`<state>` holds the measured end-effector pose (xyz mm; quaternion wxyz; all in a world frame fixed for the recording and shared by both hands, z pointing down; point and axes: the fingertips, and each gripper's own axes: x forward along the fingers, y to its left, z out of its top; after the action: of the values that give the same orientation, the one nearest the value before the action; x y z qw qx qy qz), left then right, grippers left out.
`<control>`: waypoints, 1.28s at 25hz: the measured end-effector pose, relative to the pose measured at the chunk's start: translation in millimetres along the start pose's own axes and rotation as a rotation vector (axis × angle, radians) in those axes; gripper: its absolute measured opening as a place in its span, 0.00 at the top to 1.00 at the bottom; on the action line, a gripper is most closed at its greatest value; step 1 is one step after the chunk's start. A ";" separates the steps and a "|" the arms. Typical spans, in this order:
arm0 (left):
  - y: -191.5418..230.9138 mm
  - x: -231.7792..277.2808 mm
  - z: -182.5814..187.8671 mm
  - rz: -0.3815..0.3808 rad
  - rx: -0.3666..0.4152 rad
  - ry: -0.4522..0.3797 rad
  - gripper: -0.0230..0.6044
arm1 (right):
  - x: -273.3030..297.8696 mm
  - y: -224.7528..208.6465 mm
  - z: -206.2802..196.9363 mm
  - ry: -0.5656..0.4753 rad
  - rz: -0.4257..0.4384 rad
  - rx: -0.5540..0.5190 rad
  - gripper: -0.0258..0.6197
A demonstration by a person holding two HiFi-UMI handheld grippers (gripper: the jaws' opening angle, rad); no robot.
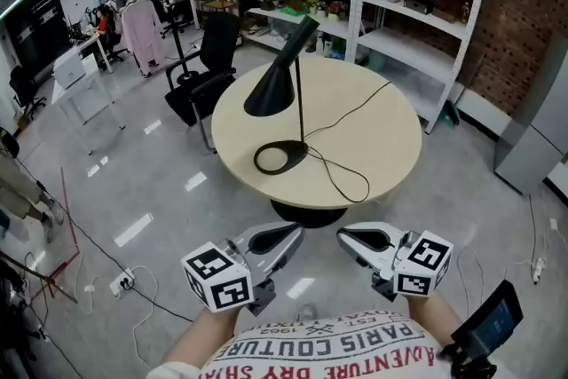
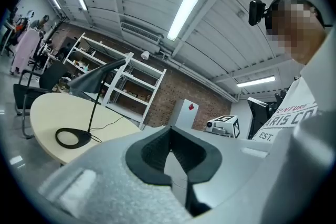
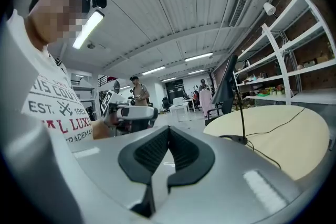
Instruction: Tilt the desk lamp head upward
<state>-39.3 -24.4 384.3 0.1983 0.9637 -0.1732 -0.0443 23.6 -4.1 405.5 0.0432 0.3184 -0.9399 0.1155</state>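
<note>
Your left gripper (image 1: 286,239) and right gripper (image 1: 352,240), low in the frame, point toward each other, both closed and empty.

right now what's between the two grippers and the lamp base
In the head view, only bare table and a loop of cord lie between the left gripper, the right gripper and the lamp base.

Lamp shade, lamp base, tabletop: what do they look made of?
Shade: likely painted metal, matte black. It is a thin-walled cone with an even dark surface and no glare.
Base: probably the same metal. It is a thin flat ring in the same matte black.
Tabletop: looks like laminate or light veneer, pale beige and smooth. The colour is uniform and no grain can be made out.
</note>
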 end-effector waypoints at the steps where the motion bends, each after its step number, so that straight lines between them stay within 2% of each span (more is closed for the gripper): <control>1: 13.3 4.5 6.3 -0.002 0.002 -0.003 0.96 | 7.5 -11.5 4.6 0.006 -0.005 -0.007 0.95; 5: 56.3 17.2 25.2 -0.001 -0.003 -0.024 0.96 | 25.5 -49.1 14.2 0.018 -0.040 -0.025 0.95; 9: 83.5 22.7 32.3 0.000 -0.053 -0.053 0.96 | 35.3 -63.6 18.7 0.009 -0.036 -0.019 0.95; 12: 96.9 24.6 31.9 0.012 -0.056 -0.051 0.96 | 44.5 -73.1 15.7 0.013 -0.044 -0.027 0.95; 21: 133.3 44.1 39.3 0.064 -0.069 -0.056 0.96 | 68.3 -114.9 12.4 0.021 0.010 -0.018 0.95; 28: 178.9 58.5 45.3 0.117 -0.100 -0.046 0.96 | 103.4 -176.9 11.0 0.029 0.012 -0.003 0.95; 32: 213.2 65.0 42.4 0.159 -0.145 -0.039 0.96 | 130.0 -214.2 11.6 0.049 0.015 -0.037 0.92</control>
<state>-52.5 -246.4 429.0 0.2667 0.9290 -0.2494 -0.0597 50.7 -248.5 454.9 0.0713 0.3074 -0.9430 0.1061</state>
